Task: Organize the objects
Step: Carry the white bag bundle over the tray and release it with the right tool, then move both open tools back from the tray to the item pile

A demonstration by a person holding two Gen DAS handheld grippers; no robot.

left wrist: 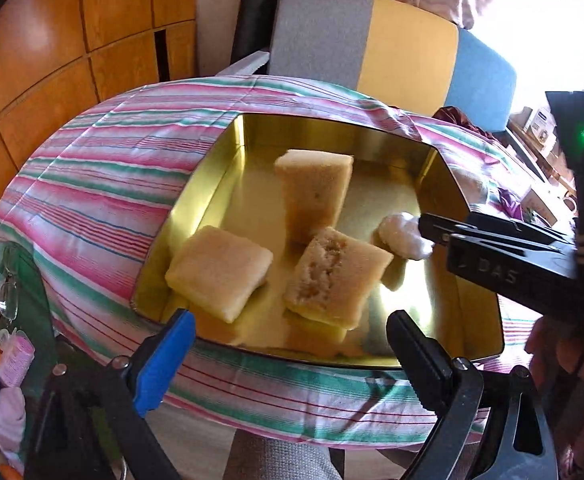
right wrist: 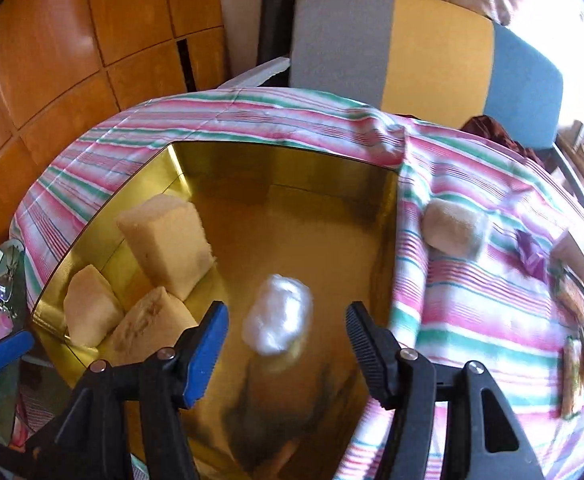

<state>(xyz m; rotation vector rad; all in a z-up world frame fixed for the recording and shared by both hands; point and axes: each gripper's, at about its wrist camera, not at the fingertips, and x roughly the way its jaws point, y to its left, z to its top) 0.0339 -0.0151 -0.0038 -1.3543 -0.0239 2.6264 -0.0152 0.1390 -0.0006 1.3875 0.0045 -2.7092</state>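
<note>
Right wrist view: right gripper [right wrist: 286, 330] jaws spread, white cotton ball [right wrist: 278, 314] loose between them, seemingly above gold tin [right wrist: 196, 152] | left gripper [left wrist: 292, 330] open, empty, at tin's 6 o'clock | risk: ball rolls against sponges [right wrist: 168, 244].

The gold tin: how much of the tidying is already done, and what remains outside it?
Done: three sponges lie inside the gold tin. In hand: a white cotton ball hangs between the right gripper's open fingers, untouched, over the tin floor. The left gripper is open and empty. Left: one sponge on the cloth and small packets on the striped cloth.
</note>
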